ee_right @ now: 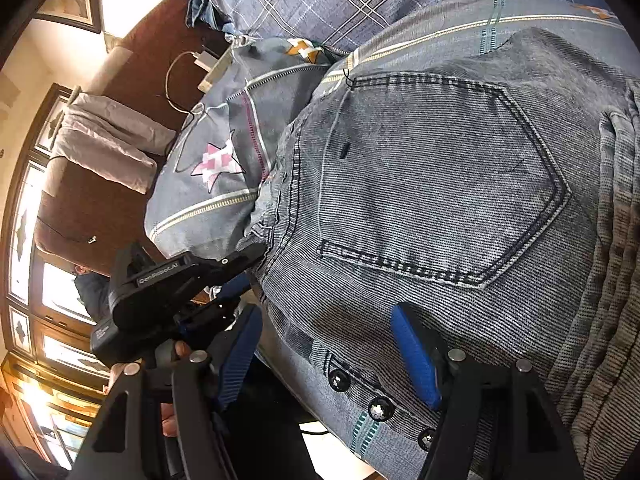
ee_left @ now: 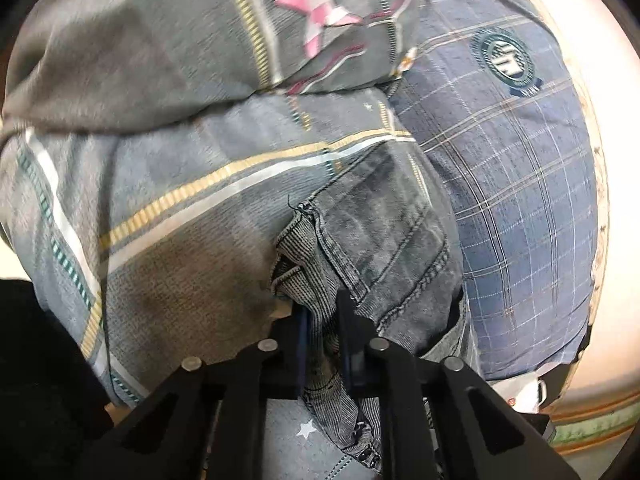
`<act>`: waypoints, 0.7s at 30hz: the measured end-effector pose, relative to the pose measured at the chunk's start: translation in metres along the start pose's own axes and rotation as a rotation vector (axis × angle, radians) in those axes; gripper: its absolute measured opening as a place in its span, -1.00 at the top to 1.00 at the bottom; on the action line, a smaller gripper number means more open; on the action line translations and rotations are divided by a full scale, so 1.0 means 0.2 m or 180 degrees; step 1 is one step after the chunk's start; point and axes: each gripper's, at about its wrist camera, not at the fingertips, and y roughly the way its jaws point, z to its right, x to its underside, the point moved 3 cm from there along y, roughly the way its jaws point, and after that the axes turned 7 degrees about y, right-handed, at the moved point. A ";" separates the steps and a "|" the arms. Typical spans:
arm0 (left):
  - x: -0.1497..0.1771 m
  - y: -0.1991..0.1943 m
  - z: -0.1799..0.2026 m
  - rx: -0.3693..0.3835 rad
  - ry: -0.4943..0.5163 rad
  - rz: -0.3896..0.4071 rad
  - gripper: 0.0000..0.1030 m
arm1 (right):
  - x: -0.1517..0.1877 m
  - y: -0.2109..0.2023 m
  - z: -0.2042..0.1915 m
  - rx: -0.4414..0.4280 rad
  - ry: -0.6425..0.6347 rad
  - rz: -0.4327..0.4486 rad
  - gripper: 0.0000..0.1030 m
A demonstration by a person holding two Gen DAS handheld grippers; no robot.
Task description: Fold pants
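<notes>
Grey-blue denim pants (ee_right: 440,184) lie on a striped grey quilt (ee_left: 180,184), back pocket up, with snap buttons along the near edge. In the left wrist view a bunched corner of the pants (ee_left: 384,232) runs back between my fingers, and my left gripper (ee_left: 325,320) is shut on that denim. The right wrist view shows the same left gripper (ee_right: 240,272) clamped on the pants' left edge. My right gripper (ee_right: 326,360) stands open over the near buttoned edge. Its blue pads (ee_right: 414,360) are wide apart, with denim between them and no grip.
A blue plaid pillow (ee_left: 500,140) with a round crest lies beyond the pants. The quilt carries a pink star (ee_right: 218,164). To the left is a brown surface with a white charger and cable (ee_right: 204,60) and folded pale cloth (ee_right: 108,148). A hand (ee_right: 180,350) holds the left gripper.
</notes>
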 end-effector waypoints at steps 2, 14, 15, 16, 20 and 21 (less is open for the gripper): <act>0.00 -0.03 0.04 -0.0039 0.0124 0.0057 0.78 | 0.00 0.00 0.00 -0.0011 0.0003 0.0008 -0.37; 0.13 -0.21 0.59 -0.0325 0.1671 0.0682 0.81 | 0.11 -0.67 0.19 0.0252 0.0193 0.0822 -0.37; 0.18 -0.22 0.68 -0.0318 0.1901 0.0755 0.81 | 0.11 -0.74 0.26 0.0351 0.0267 0.0915 -0.38; 0.22 -0.23 0.76 -0.0314 0.2072 0.0800 0.81 | 0.12 -0.81 0.36 0.0458 0.0397 0.1016 -0.38; 0.50 -0.24 1.06 -0.0222 0.2883 0.0878 0.84 | 0.16 -0.97 0.66 0.0464 0.0900 0.1193 -0.38; 0.58 -0.24 1.13 -0.0181 0.3075 0.0866 0.87 | 0.18 -1.00 0.70 0.0400 0.0965 0.1236 -0.38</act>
